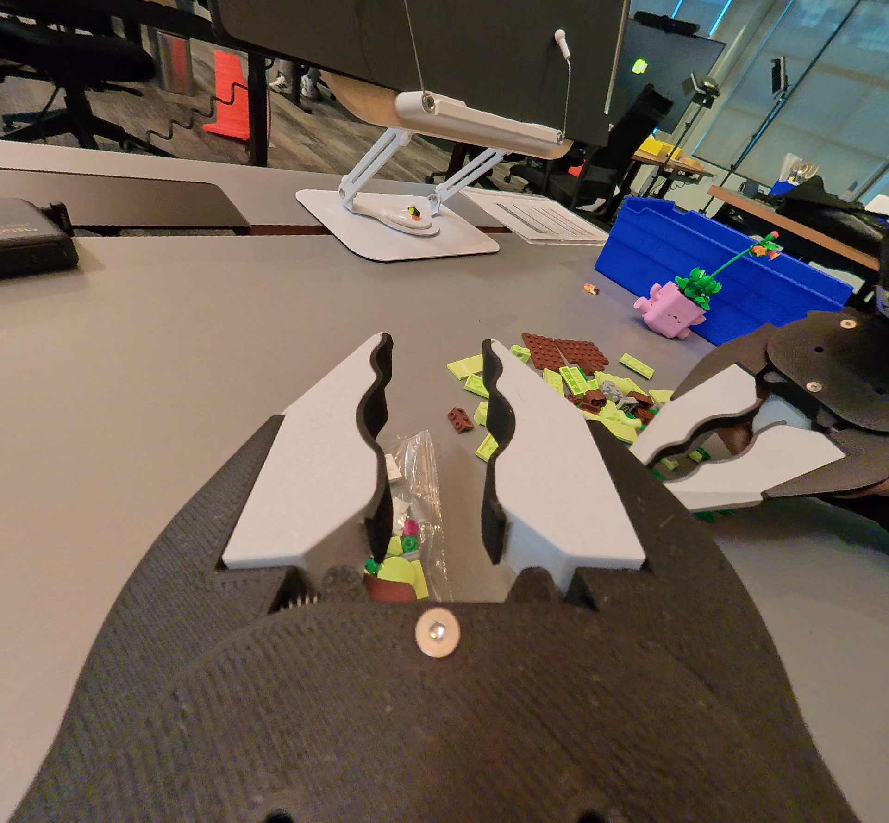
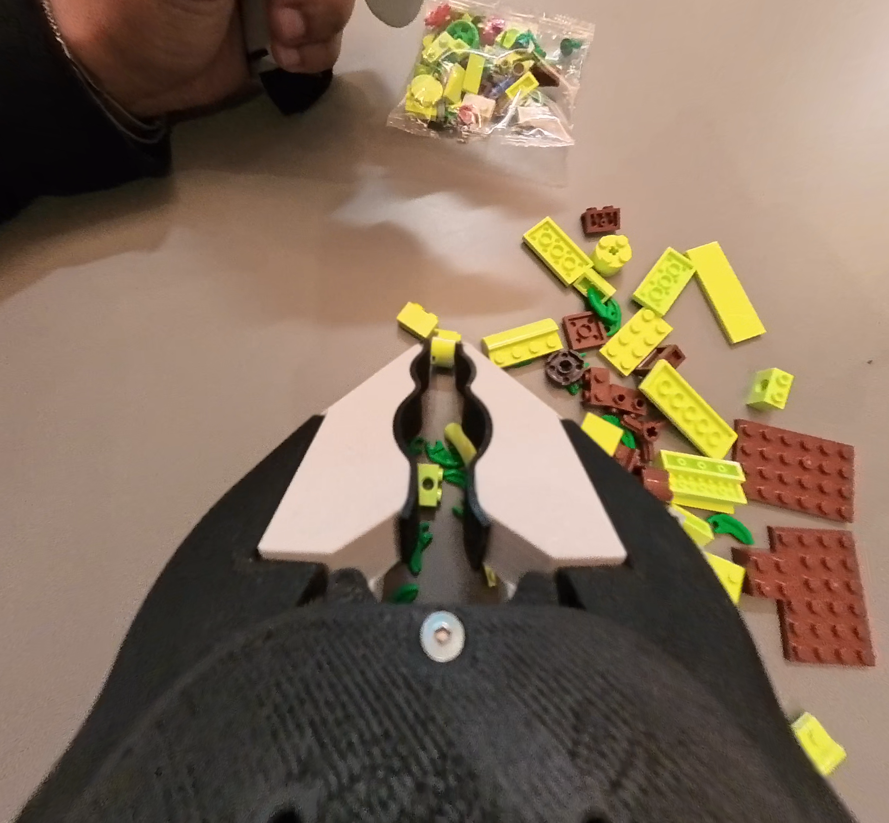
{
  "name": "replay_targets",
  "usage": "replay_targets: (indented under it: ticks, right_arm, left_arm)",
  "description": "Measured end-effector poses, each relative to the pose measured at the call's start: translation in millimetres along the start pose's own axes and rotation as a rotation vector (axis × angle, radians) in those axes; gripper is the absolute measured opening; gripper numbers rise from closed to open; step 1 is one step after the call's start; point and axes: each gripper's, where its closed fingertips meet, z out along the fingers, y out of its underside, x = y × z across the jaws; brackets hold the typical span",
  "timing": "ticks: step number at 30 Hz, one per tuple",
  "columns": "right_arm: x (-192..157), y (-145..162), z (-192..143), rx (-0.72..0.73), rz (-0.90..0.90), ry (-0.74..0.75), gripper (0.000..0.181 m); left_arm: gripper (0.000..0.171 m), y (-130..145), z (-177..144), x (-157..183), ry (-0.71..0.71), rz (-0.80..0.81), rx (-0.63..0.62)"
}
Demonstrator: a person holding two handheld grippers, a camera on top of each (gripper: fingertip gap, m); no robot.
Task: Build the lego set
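Nearest the right wrist cam: right gripper [image 2: 443, 351], fingers nearly together, tips pinching a small lime round piece [image 2: 443, 353]. Dark green leaf bits [image 2: 445, 456] and a lime brick w/ side hole [image 2: 429, 484] lie on the grey table [image 2: 192, 367] under the gap betw. the fingers.

- Just right of that gripper: loose lego pile [image 2: 673, 391] — lime plates and bricks, brown small parts, a grey round piece. Two brown studded plates [image 2: 813, 554] at pile's right edge, touching each other.
- Farther on: clear bag [image 2: 495, 83] of mixed pcs (lime, green, pink, white), flat on table, well apart from pile.
- Top left: a hand [image 2: 158, 25] around a pale handle, dark sleeve and thin bracelet at wrist.

Left wrist cam, near to far:
- Left gripper [image 1: 435, 347], fingers wide apart, nothing betw. them; hangs over the clear bag [image 1: 413, 511], seen thru the gap. Contact w/ bag: cannot tell.
- Loose lego pile [image 1: 591, 386] ahead to the right; right gripper [image 1: 642, 456] lies over its near right edge.
- Beyond pile: pink built pot w/ green leaves and a long stem [image 1: 673, 304], tilted on its side, near a blue bin [image 1: 697, 251].
- Mid table: white stand [image 1: 399, 227] carrying a dark board.
- Far left: black case [image 1: 33, 241].
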Motion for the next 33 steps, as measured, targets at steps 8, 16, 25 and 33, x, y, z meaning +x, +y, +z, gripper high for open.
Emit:
replay_targets:
  ticks: [8,16,25,33]
  right_arm:
    - [45.1,-6.1,-34.2,0.065,0.024,0.198,0.008]
    - [108.2,0.7,-33.2,-0.084,-0.171,0.453,0.008]
    - [131.6,7.9,-3.0,-0.317,-0.38,0.546,0.01]
    - [113.5,9.1,-1.0,-0.249,-0.203,0.389,0.019]
  left_arm:
    - [0.035,0.3,0.2,0.3,0.002,0.001,-0.002]
    - [0.035,1.3,1.2,0.9,0.001,0.006,-0.01]
    - [0.035,0.8,0.7,1.0,0.006,0.001,-0.006]
    - [0.035,0.9,1.9,2.8,0.012,0.007,-0.008]
